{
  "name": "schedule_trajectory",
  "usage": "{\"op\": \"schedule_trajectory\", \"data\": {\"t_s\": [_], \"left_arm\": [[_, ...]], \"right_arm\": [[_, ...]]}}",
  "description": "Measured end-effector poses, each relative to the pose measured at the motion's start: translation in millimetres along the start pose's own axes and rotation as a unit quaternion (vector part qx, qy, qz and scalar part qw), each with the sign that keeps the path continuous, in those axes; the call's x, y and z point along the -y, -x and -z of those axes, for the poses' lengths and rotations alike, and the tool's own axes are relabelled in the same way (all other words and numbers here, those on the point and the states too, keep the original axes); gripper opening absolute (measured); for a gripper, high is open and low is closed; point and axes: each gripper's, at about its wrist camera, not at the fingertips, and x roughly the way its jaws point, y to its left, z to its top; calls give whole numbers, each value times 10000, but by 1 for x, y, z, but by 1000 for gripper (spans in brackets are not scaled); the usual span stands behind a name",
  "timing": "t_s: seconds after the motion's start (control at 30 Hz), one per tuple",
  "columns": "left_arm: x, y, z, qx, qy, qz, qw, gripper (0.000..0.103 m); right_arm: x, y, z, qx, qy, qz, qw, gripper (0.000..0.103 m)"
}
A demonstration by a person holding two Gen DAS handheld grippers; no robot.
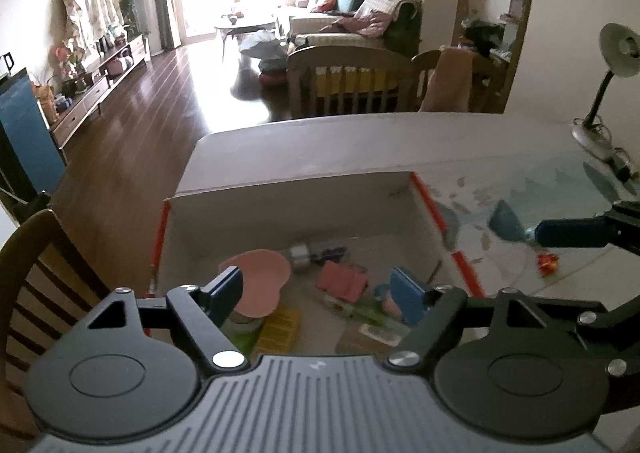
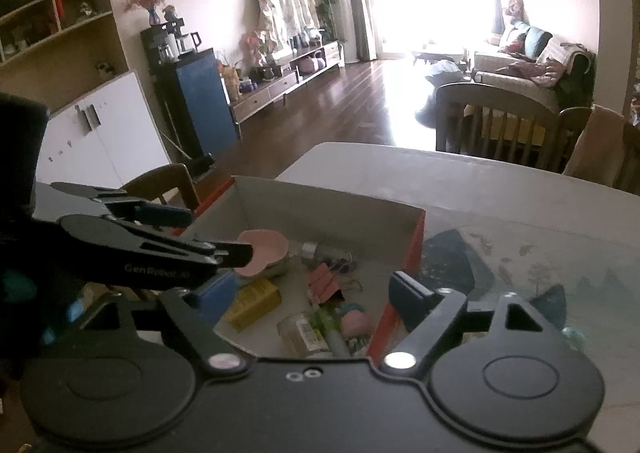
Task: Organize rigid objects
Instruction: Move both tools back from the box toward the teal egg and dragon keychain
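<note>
An open cardboard box (image 1: 300, 209) with red edges sits on the table. It holds a pink heart-shaped tin (image 1: 264, 281), a yellow packet (image 1: 280, 329), pink binder clips (image 1: 342, 281), a silver roll (image 1: 300, 257) and other small items. My left gripper (image 1: 318, 295) hovers over the box's near side, open, with nothing between its pads. The right wrist view shows it (image 2: 208, 233) by the heart tin (image 2: 268, 249). My right gripper (image 2: 312, 293) is also open and empty, above the box's right wall (image 2: 412, 249), over the yellow packet (image 2: 254, 303) and clips (image 2: 326, 285).
A small red item (image 1: 548, 265) lies on the patterned table top (image 1: 500, 189) right of the box. A desk lamp (image 1: 612, 61) stands at the far right. Wooden chairs (image 1: 348, 81) line the table's far side, and another chair (image 1: 36, 273) is at the left.
</note>
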Motion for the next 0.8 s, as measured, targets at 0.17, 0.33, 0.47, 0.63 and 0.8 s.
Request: {"op": "schedule_trajectory", "data": {"t_s": [0.17,0.33,0.47,0.63,0.8], "left_arm": [[18,3,1,61,80,96,9999,81],[42,-4,1,35,124,166,9998,86],[65,-13,-2,43,113,247,9996,86],[100,-26,-4,39,-2,409,9992,86],[135,-43,-8,21,-81,624,9980,97]], "right_arm": [[22,21,12,169,-222,-130,9995,94],[49,40,25,300,-351,-8,9989,98],[72,53,36,328,-456,95,9984,100],[100,62,54,312,-542,338,9975,100],[129,66,68,240,-656,555,9960,100]]}}
